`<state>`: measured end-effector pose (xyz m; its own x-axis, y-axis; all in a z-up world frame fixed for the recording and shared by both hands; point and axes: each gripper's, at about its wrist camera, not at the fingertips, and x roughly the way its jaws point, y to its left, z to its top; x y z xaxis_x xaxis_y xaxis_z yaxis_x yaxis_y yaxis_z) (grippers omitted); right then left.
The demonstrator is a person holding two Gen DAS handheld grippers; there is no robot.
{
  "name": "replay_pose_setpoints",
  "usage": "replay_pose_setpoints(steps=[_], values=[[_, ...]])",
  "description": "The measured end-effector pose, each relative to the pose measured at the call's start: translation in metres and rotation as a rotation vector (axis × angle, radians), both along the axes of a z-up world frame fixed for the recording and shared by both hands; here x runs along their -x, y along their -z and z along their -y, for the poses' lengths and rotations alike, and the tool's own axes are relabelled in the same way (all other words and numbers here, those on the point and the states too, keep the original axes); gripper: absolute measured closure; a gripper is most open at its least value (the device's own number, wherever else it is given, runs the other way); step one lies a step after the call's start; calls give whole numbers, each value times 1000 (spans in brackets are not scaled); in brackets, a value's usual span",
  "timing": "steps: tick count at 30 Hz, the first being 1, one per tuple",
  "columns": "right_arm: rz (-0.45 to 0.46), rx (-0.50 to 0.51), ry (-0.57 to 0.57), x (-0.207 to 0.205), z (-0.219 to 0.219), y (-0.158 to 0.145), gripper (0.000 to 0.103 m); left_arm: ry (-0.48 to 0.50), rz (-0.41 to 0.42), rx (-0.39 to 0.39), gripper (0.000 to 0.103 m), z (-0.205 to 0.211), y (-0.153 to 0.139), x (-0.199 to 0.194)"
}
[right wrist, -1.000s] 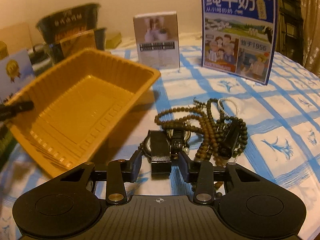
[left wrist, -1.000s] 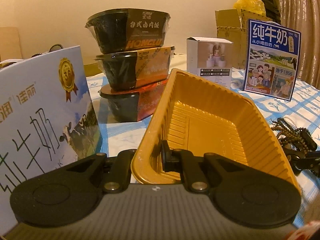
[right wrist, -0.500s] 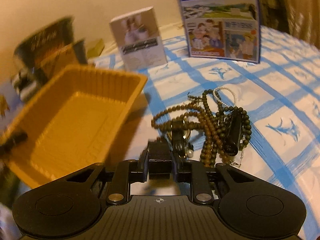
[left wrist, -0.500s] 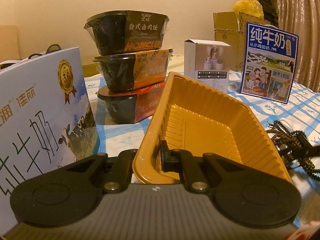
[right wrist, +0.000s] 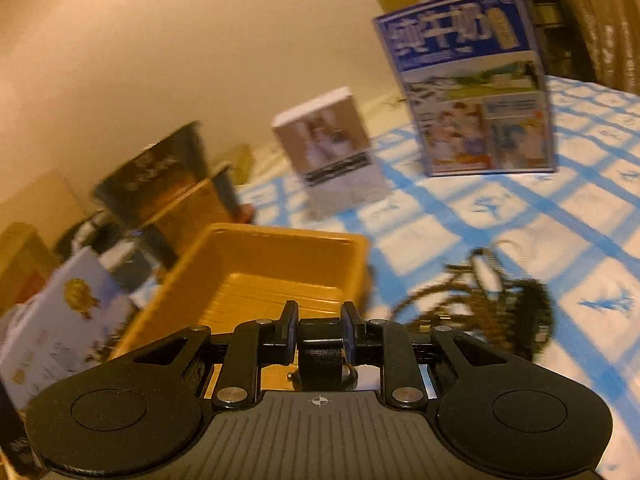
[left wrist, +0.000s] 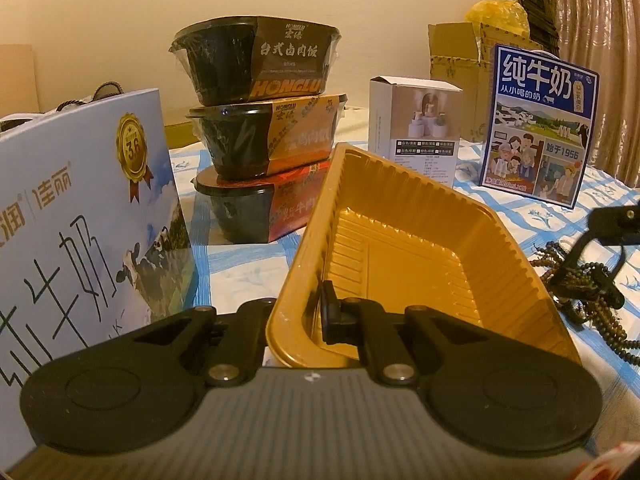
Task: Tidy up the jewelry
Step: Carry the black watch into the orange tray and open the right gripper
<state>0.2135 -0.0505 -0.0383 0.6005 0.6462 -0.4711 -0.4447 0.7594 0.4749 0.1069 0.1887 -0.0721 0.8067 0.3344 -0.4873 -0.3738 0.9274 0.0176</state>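
Right gripper pinching black watch strap, hovering at near rim of ribbed gold plastic tray. Left gripper clamping tray's near-left wall. You're wanting strap well over tray floor before easing jaws apart; beads probably trailing.

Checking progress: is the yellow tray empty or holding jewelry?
Empty: the yellow tray shows only its bare ribbed floor; the beads lie outside on the cloth.

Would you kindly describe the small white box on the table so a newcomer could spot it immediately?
On the blue-checked tablecloth, look behind the far end of the yellow tray. The white box stands upright between the stacked black bowls and the blue milk carton; it alone is plain white with a small photo.
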Motion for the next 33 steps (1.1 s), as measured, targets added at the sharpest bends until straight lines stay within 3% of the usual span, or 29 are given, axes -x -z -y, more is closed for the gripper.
replay_pose_setpoints(steps=[10, 13, 17, 25, 29, 33], values=[[-53, 90, -126, 2, -50, 29, 80, -2, 0, -1, 94, 1, -1, 0], [10, 64, -131, 5, -49, 24, 80, 3, -4, -4, 95, 2, -1, -1], [63, 33, -80, 6, -31, 14, 66, 2, -4, 0, 95, 3, -1, -1], [-46, 178, 25, -5, 13, 39, 66, 2, -4, 1, 95, 2, -1, -1], [-107, 239, 14, -6, 12, 58, 66, 1, -3, 1, 95, 2, -1, -1], [-129, 238, 39, -11, 5, 71, 66, 1, -5, 0, 95, 2, -1, -1]])
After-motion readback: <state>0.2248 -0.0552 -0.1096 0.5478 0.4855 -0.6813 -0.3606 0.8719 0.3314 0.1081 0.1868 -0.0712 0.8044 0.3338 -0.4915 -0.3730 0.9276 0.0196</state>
